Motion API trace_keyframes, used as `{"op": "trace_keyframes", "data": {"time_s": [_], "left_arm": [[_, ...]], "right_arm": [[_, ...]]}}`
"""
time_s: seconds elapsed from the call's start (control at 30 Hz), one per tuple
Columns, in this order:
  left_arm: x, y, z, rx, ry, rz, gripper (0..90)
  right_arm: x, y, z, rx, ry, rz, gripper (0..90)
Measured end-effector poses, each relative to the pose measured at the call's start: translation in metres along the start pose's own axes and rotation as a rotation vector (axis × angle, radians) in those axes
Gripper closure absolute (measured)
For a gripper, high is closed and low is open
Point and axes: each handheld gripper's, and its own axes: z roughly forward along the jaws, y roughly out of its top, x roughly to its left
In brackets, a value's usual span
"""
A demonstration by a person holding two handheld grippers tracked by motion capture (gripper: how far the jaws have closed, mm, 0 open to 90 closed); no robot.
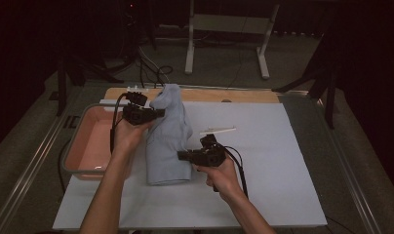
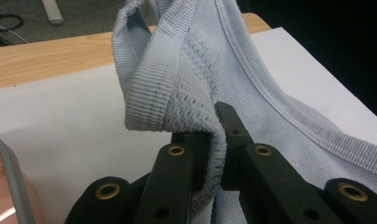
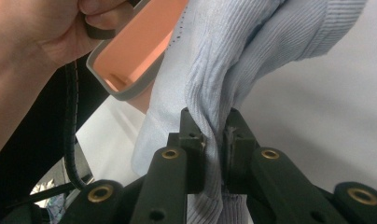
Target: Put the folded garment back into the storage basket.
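Observation:
A light blue knitted garment hangs and lies between my two grippers over the white mat. My left gripper is shut on its upper left part; in the left gripper view the ribbed cloth is pinched between the black jaws of the left gripper. My right gripper is shut on the garment's lower right edge. In the right gripper view the folded cloth runs down between the jaws of the right gripper.
A pink tray with a grey rim stands at the left edge of the mat, its corner close behind the cloth. A white stick lies on the mat beyond my right hand. A wooden board borders the far side.

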Motion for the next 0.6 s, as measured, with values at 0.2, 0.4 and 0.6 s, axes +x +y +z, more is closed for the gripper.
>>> {"op": "trace_keyframes", "data": {"time_s": [0.2,0.4,0.6], "left_arm": [[0.001,0.004,-0.006,-0.008,0.008,0.001,85.6],[0.003,0.006,-0.010,-0.016,0.012,0.004,85.6],[0.006,0.007,-0.015,-0.024,0.020,-0.001,85.6]], "right_arm": [[0.000,0.004,0.001,-0.008,0.010,0.002,80.8],[0.005,0.009,0.004,-0.015,0.019,0.002,80.8],[0.006,0.011,0.006,-0.018,0.030,0.003,80.8]]}}
